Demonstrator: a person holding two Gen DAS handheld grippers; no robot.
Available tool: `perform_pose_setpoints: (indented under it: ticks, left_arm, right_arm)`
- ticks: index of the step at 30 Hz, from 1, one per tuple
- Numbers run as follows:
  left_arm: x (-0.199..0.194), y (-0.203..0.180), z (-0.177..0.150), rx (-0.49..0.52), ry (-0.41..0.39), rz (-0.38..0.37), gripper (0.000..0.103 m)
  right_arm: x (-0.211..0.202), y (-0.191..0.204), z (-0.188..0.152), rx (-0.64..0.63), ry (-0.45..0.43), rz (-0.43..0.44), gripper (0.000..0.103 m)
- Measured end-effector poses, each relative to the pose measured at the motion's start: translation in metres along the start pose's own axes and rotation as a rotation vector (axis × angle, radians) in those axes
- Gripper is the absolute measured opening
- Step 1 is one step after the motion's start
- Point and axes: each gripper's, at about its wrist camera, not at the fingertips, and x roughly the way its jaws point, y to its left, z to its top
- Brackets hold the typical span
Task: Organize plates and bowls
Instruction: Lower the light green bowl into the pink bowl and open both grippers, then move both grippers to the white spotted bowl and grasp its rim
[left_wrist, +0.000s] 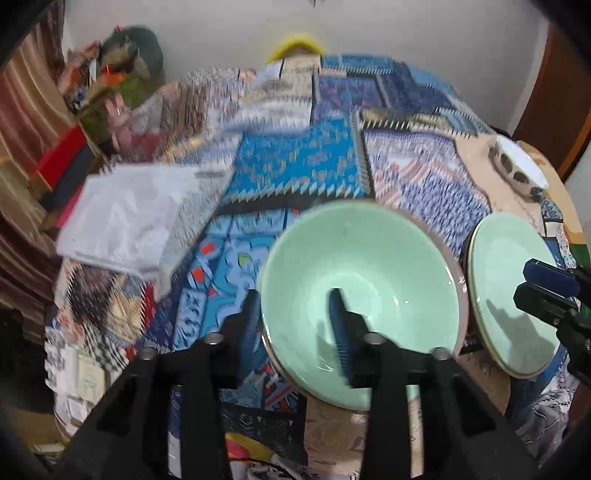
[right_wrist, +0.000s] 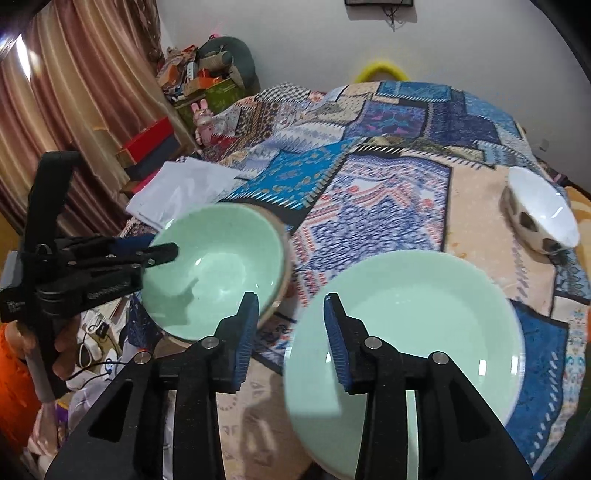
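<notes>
Green bowl (left_wrist: 364, 295) tilted over the tabletop's (right_wrist: 476, 199) near-left edge, rim between the wide-apart left tool (left_wrist: 295, 325), green plate (right_wrist: 417, 332) beside it, near rim cut off, straddled by the open right tool (right_wrist: 291, 336), white bowl (right_wrist: 543, 210) at far right edge, left view blurred.

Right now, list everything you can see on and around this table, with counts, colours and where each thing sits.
Green bowl: one, mint inside, near left, left gripper's fingers straddling its rim.
Green plate: one, mint, near right, right gripper's fingers straddling its rim.
White bowl: one, white with dark spots outside, tilted, far right.
Tablecloth: one, blue patchwork, covering the table.
White cloth: one, folded, left edge.
Yellow object: one, behind the table.
Curtain: brown-striped, left.
Left gripper: black, blue pads.
Right gripper: black, blue pads.
</notes>
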Motion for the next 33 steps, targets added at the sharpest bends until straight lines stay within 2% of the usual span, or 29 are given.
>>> perform_pose_setpoints:
  ticks: [5, 9, 12, 15, 16, 18, 22, 33]
  left_arm:
    - [-0.019, -0.014, 0.013, 0.022, -0.048, -0.006, 0.045]
    - [-0.031, -0.030, 0.026, 0.009, -0.097, -0.031, 0.057]
    - [-0.037, -0.047, 0.038, 0.006, -0.135, -0.055, 0.069]
    - [-0.042, -0.067, 0.053, 0.018, -0.165, -0.079, 0.073]
    - [-0.042, -0.073, 0.058, 0.024, -0.170, -0.090, 0.080]
    - [-0.043, -0.087, 0.069, 0.031, -0.189, -0.117, 0.088]
    - [-0.039, -0.114, 0.090, 0.050, -0.210, -0.157, 0.090]
    - [0.001, -0.180, 0.138, 0.123, -0.179, -0.220, 0.092]
  right_arm:
    - [-0.021, -0.019, 0.000, 0.017, -0.041, -0.043, 0.037]
    - [-0.041, -0.043, 0.003, 0.039, -0.082, -0.093, 0.046]
    - [-0.055, -0.063, 0.007, 0.053, -0.104, -0.141, 0.047]
    - [-0.070, -0.086, 0.010, 0.080, -0.131, -0.190, 0.053]
    - [-0.075, -0.095, 0.012, 0.089, -0.141, -0.208, 0.053]
    - [-0.082, -0.109, 0.014, 0.106, -0.154, -0.238, 0.055]
    - [-0.092, -0.137, 0.021, 0.130, -0.170, -0.294, 0.055]
    - [-0.086, -0.211, 0.036, 0.223, -0.175, -0.393, 0.055]
